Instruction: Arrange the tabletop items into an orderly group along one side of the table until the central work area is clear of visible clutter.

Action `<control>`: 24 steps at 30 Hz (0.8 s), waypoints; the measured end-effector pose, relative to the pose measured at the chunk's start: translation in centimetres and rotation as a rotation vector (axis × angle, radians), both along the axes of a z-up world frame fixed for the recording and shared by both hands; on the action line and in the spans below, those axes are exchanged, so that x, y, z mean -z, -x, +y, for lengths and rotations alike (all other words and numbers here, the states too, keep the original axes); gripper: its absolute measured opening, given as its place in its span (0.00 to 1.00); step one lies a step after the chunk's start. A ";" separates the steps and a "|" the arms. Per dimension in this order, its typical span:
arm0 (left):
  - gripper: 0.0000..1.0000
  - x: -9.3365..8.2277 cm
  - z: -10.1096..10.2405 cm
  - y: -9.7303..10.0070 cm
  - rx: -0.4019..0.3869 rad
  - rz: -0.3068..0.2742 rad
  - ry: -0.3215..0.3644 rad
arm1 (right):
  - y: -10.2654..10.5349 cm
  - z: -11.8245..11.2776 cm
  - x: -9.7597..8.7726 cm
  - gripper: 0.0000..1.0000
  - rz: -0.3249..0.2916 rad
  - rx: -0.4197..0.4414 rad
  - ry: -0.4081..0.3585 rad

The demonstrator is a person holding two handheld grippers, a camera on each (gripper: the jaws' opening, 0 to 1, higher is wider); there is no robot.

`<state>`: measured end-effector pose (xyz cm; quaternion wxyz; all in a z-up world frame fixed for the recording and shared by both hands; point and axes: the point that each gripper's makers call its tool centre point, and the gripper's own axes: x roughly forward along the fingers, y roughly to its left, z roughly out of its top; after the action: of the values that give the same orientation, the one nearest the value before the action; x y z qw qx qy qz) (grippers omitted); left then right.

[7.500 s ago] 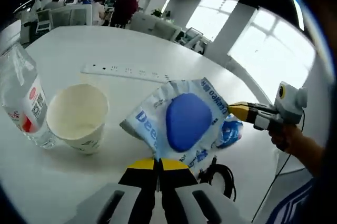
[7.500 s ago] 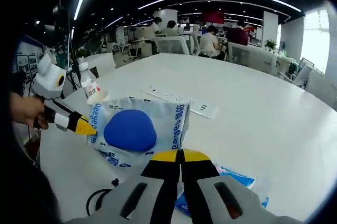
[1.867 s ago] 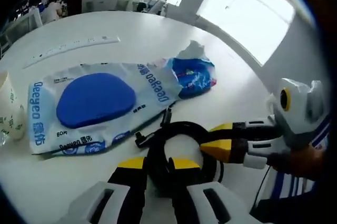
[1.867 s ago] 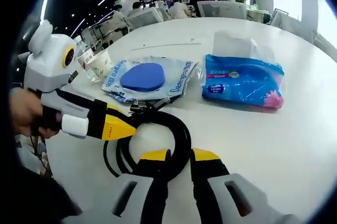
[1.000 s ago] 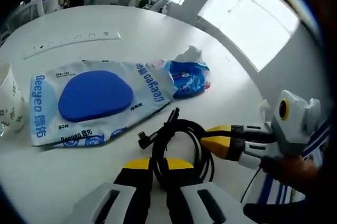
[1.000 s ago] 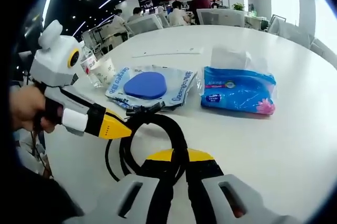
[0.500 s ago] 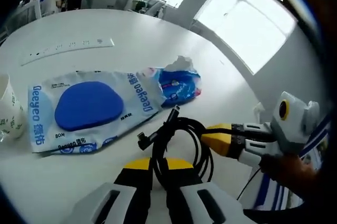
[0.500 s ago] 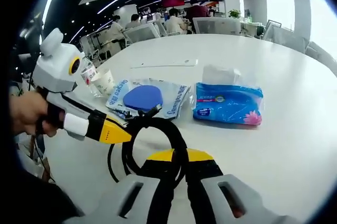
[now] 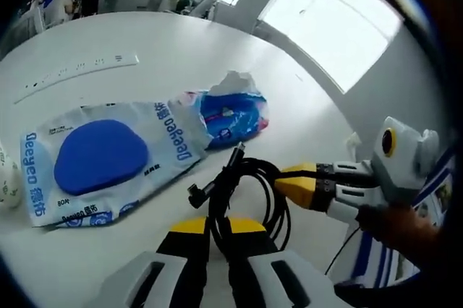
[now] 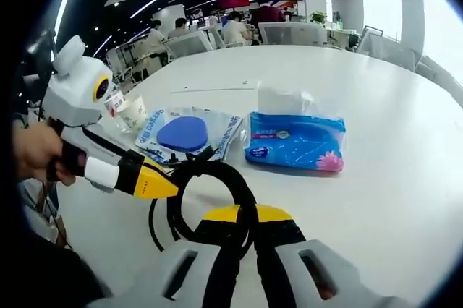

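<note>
Both grippers now clamping coiled black cable (image 9: pixel 242 192): left gripper (image 9: pixel 217 230) and right gripper (image 10: pixel 244 215) each pinching loop, was looser 2 s ago. Cable lifting nr table edge, beside blue-white pouch (image 9: pixel 101 160) & blue tissue pack (image 10: pixel 296 142). Centre getting clearer.

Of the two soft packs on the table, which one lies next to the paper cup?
The flat wipes pack with the large blue oval; the blue tissue pack lies on its far side.
</note>
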<state>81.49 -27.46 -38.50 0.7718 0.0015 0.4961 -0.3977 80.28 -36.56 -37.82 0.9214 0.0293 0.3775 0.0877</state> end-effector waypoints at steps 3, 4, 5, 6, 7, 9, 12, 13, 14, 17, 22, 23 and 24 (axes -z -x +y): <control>0.06 0.4 -0.3 0.1 0.010 -0.001 -0.007 | 0.1 -0.3 0.5 0.01 0.016 -0.002 0.010; 0.06 0.5 -0.4 0.1 0.012 0.002 -0.009 | 0.1 -0.4 0.7 0.01 0.017 -0.005 0.016; 0.06 0.7 -0.5 0.1 0.013 0.004 -0.013 | 0.1 -0.5 1.1 0.01 0.021 -0.007 0.023; 0.06 0.9 -0.6 0.1 0.012 0.001 -0.015 | 0.2 -0.6 1.1 0.01 0.027 -0.006 0.026; 0.05 0.9 -0.6 0.1 0.012 0.001 -0.016 | 0.2 -0.7 1.2 0.01 0.032 0.000 0.025; 0.05 1.1 -0.8 0.0 0.008 0.005 -0.017 | 0.2 -0.8 1.5 0.01 0.034 0.013 0.014; 0.05 1.3 -1.0 -0.3 0.003 0.001 -0.021 | 0.2 -0.9 1.8 0.01 0.035 0.031 0.006; 0.06 1.2 -1.0 -0.4 0.001 -0.003 -0.024 | 0.2 -0.9 1.9 0.01 0.036 0.034 0.004; 0.06 1.2 -1.0 -0.4 0.002 -0.006 -0.026 | 0.1 -1.0 2.0 0.01 0.037 0.036 0.003; 0.06 1.5 -1.1 -0.6 0.003 -0.009 -0.035 | -0.1 -1.1 2.7 0.01 0.043 0.047 -0.005; 0.07 2.0 -1.0 -0.7 -0.001 -0.011 -0.051 | -0.2 -1.0 3.0 0.01 0.046 0.054 -0.008; 0.07 2.1 -1.0 -0.7 -0.002 -0.008 -0.052 | -0.2 -1.0 3.1 0.01 0.046 0.056 -0.008; 0.07 2.2 -1.0 -0.7 -0.001 -0.006 -0.053 | -0.3 -1.0 3.2 0.01 0.046 0.059 -0.012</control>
<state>82.23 -28.46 -40.72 0.7730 0.0230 0.5043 -0.3842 80.58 -37.58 -40.98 0.9144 0.0481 0.3972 0.0620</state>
